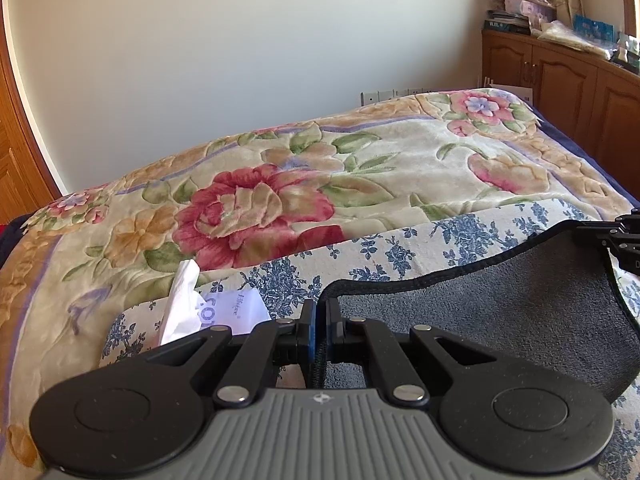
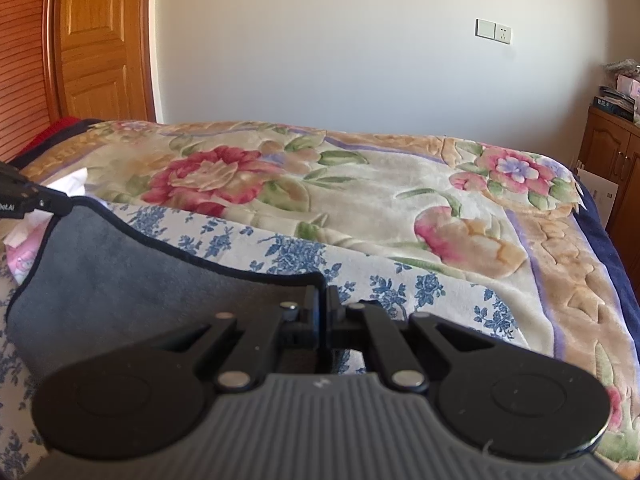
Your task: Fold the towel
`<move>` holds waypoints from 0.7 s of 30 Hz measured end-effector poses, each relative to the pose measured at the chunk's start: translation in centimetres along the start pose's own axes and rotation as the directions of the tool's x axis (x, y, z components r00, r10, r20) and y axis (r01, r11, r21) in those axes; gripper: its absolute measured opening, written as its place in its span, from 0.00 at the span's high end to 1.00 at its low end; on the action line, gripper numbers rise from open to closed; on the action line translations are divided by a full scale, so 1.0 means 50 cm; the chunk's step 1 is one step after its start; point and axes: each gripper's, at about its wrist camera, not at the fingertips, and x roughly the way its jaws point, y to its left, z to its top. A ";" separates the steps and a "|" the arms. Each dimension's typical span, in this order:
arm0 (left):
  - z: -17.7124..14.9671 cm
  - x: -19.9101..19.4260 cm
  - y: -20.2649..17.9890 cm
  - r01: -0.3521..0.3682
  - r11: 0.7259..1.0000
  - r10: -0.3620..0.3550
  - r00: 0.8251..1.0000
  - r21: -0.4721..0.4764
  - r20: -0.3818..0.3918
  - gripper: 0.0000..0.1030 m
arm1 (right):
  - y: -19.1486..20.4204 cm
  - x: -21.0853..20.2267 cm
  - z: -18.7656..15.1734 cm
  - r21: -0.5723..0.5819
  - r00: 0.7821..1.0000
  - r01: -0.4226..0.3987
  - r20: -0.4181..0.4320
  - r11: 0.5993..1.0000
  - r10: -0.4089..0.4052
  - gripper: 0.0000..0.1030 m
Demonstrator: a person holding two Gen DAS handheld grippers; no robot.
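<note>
A dark grey towel with a black hem hangs stretched between my two grippers above the bed. My left gripper is shut on the towel's left corner. My right gripper is shut on the right corner of the towel. The right gripper also shows at the far right of the left wrist view, and the left gripper at the far left of the right wrist view. The top hem sags in a curve between them.
A blue-flowered white sheet lies under the towel, on a large floral blanket covering the bed. A tissue pack lies at the left. A wooden cabinet stands at the right, a wooden door at the left.
</note>
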 end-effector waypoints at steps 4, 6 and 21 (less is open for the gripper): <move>0.001 0.014 0.001 -0.001 1.000 0.001 1.000 -0.001 -0.006 0.95 | -0.004 0.011 0.000 0.002 1.000 0.002 -0.003 1.000 -0.002 0.96; 0.000 0.021 0.001 -0.005 1.000 0.005 1.000 0.006 -0.010 0.95 | -0.006 0.015 -0.001 0.008 1.000 0.001 -0.004 1.000 -0.001 0.96; -0.010 0.068 -0.002 -0.017 1.000 0.017 0.999 0.000 -0.037 0.95 | -0.011 0.046 -0.016 0.011 1.000 0.001 -0.030 1.000 -0.001 0.96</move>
